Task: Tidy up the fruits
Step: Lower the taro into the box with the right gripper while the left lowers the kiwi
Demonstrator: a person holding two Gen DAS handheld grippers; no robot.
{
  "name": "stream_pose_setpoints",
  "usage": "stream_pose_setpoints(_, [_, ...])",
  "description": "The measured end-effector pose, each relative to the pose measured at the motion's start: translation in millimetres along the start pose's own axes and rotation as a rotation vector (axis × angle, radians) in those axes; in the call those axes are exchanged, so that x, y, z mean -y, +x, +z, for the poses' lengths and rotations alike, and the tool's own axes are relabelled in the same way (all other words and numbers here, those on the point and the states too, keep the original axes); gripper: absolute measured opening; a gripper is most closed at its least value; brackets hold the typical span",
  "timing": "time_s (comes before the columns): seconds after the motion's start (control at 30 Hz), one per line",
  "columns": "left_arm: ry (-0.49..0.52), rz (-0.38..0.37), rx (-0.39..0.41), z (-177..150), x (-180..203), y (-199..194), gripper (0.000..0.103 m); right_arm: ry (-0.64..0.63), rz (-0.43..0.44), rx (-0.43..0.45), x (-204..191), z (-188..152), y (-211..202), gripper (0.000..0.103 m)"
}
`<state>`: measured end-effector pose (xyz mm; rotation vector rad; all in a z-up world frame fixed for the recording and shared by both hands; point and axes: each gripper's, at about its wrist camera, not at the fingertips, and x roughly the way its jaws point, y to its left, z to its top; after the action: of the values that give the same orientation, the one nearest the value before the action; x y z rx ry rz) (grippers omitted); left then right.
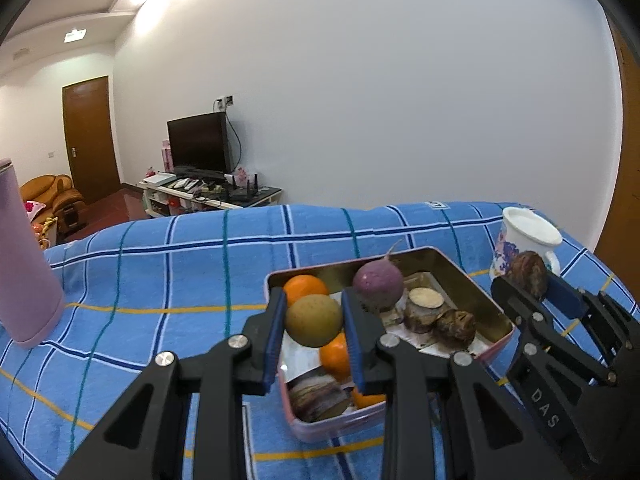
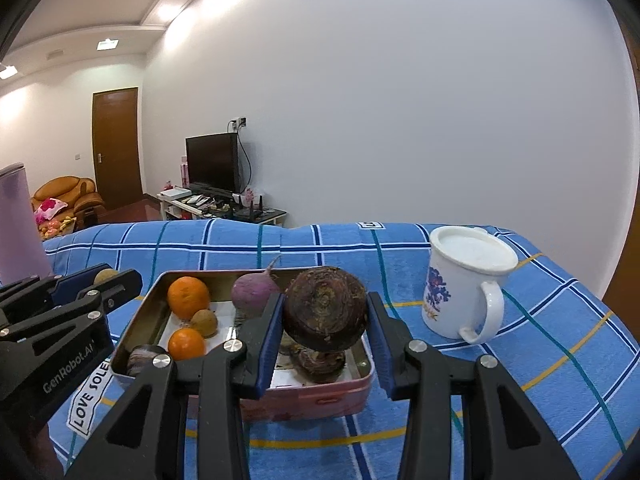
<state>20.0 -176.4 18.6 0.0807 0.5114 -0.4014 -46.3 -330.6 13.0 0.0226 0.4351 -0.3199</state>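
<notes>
Blue plaid cloth [image 2: 460, 364] covers the table where we work, with a white wall and a TV stand far behind. On it sits an open pink tin [image 2: 320, 398], a white floral mug [image 2: 460, 292] to its right and a lilac tumbler [image 1: 24, 256] well off to the left.

Our left hand-held gripper [image 1: 314, 322] is clamped on a greenish-brown round fruit [image 1: 314, 320], held above the tin's left end. Our right hand-held gripper [image 2: 326, 316] is clamped on a dark brown rough-skinned root [image 2: 326, 312], held above the tin's right end.

Inside the tin we see two oranges, one [image 2: 188, 298] at the back and one [image 2: 186, 344] nearer, with a small brown fruit [image 2: 204, 323] between them, a purple radish-like bulb [image 2: 254, 296] at the back, another dark piece [image 2: 320, 362] under the held root, and a dark round item [image 2: 140, 356] at the near left corner (we cannot tell what it is).

We judge the sorting to be midway: most items lie in the tin, and both held pieces are not yet set down. Whether they are going in or coming out, we cannot tell.

Readable writing: "GenRobot.AI" [image 2: 68, 372] on the left hand-held gripper, "DAS" [image 1: 544, 408] on the right one, and "LOVE SOLE" [image 2: 90, 398] on a cloth label, cut off by the tin. The mug's print is too small to read.
</notes>
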Motion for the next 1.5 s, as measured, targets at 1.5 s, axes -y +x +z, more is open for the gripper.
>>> stream_pose_setpoints(1.5, [-0.028,0.004,-0.139,6,15,80,0.03,-0.056,0.076,-0.168,-10,12,81,0.043])
